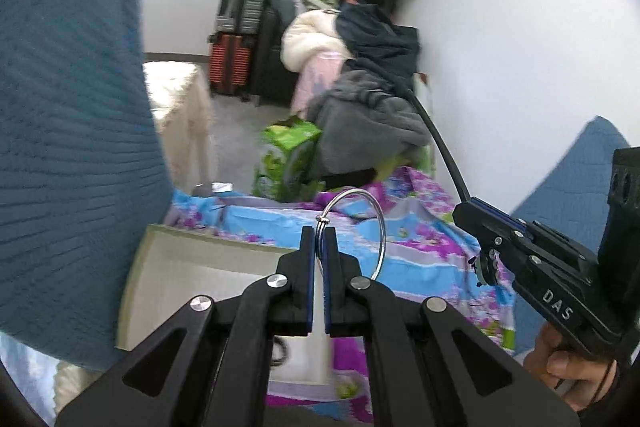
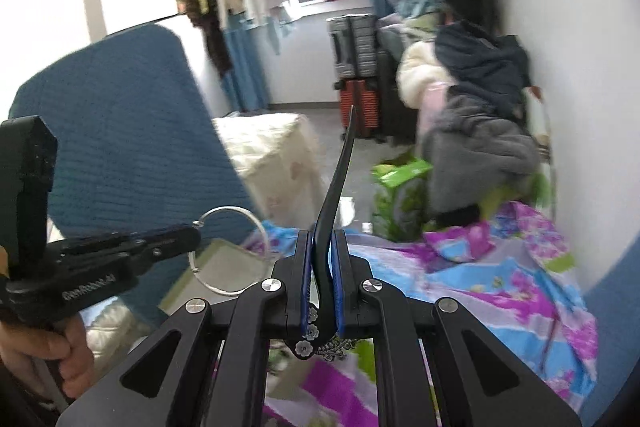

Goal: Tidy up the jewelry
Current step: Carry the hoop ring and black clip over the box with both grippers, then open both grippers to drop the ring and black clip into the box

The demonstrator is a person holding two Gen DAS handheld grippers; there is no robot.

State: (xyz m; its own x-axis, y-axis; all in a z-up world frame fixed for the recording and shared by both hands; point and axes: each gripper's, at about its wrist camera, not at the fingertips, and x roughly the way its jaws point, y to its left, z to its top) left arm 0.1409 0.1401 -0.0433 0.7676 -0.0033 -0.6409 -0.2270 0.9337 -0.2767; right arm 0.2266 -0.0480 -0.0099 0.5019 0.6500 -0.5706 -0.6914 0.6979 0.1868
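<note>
My left gripper (image 1: 319, 233) is shut on a thin silver ring bangle (image 1: 374, 227) and holds it upright above an open white box (image 1: 200, 267). The bangle also shows in the right wrist view (image 2: 232, 211), pinched by the left gripper (image 2: 192, 231). My right gripper (image 2: 320, 239) is shut on a black curved hairband (image 2: 340, 171) that sticks up and away; small flower ornaments (image 2: 310, 331) on it hang below the pads. In the left wrist view the right gripper (image 1: 464, 213) holds the black band (image 1: 440, 143) to the right of the bangle.
A floral bedsheet (image 1: 420, 239) covers the surface below. A blue knitted sleeve (image 1: 68, 107) fills the left. A green bag (image 1: 292, 151), piled clothes (image 1: 372, 107) and suitcases (image 1: 236, 39) stand beyond. A white wall (image 1: 520, 27) is on the right.
</note>
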